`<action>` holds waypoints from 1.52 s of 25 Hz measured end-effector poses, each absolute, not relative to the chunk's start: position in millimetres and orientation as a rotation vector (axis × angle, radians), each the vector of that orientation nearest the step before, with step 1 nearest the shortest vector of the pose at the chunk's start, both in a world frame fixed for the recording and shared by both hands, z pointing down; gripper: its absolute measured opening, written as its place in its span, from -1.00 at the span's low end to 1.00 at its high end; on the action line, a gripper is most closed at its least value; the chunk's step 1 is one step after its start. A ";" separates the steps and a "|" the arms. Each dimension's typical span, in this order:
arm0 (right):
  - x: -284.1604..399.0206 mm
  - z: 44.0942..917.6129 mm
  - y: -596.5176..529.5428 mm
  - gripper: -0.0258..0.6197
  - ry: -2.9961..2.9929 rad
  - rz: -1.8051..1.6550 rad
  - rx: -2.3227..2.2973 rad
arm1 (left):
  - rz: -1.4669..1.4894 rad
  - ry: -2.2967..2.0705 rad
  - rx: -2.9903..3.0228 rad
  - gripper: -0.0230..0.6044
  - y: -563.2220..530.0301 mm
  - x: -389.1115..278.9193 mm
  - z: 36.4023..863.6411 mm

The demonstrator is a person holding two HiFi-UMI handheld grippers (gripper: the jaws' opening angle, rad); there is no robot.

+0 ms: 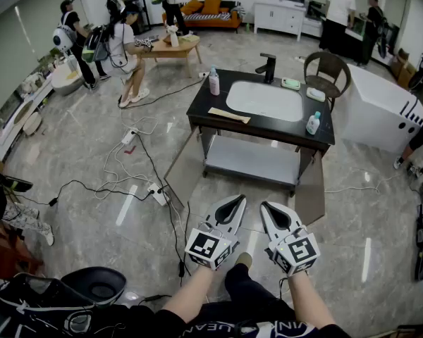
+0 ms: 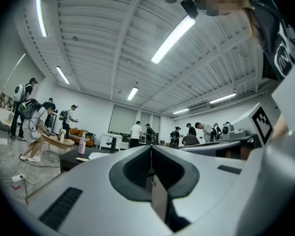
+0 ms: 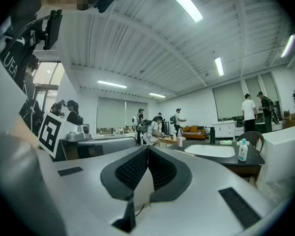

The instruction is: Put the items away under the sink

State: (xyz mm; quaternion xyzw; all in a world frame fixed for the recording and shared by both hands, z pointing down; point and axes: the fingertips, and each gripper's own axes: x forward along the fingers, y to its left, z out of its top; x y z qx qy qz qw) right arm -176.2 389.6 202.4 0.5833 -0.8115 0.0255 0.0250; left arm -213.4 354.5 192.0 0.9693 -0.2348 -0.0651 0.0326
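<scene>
Both tools sit low at 6 o'clock in my head view, side by side. The left gripper (image 1: 234, 199) has its jaws pressed together with nothing between them. The right gripper (image 1: 266, 206) is likewise closed tight and empty. In each gripper's own view I see the black pads meeting along a single seam. Both point roughly level toward 12 o'clock.

At 9 o'clock of the grippers, black and white cables (image 1: 137, 167) trail over the grey marble-look floor (image 1: 92, 139) between white power strips (image 1: 157, 193).

Straight ahead at 12 o'clock stands the black sink cabinet (image 1: 282, 129), well apart from both grippers. Its two grey doors (image 1: 185, 167) hang open, one at each side, and the grey lower shelf (image 1: 250, 160) shows between them.

The white oval basin (image 1: 265, 101) fills the middle of the top, and the items stand around it on the counter:
- A flat tan strip (image 1: 229, 115) lies at its 8 o'clock.
- A white bottle with a teal cap (image 1: 313, 123) stands at 4 o'clock, near the front right corner.
- A pale teal-and-white pack (image 1: 316, 94) lies at 3 o'clock.
- A pink pump bottle (image 1: 214, 81) stands at 10 o'clock.
- A green soap dish (image 1: 291, 84) sits at 1 o'clock.
- The black faucet (image 1: 268, 67) rises at 12 o'clock.

Just behind the cabinet at 1 o'clock is a brown wicker chair (image 1: 329, 69), with a white bathtub (image 1: 381, 108) at 2 o'clock. Farther off, people gather round a low wooden table (image 1: 170, 48) at 11 o'clock. An orange sofa (image 1: 210, 11) stands against the far wall.
</scene>
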 end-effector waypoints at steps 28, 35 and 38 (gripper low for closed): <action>-156.5 215.1 169.0 -0.82 -2.514 0.165 1.744 | -0.152 -0.734 2.943 -0.90 125.7 -183.2 207.7; -174.3 210.1 103.9 -0.82 -2.517 0.163 1.779 | -0.137 -0.653 2.972 -0.90 72.1 -187.9 202.5; -181.8 212.3 84.4 -0.82 -2.514 0.154 1.777 | -0.134 -0.626 2.977 -0.90 54.6 -190.0 204.2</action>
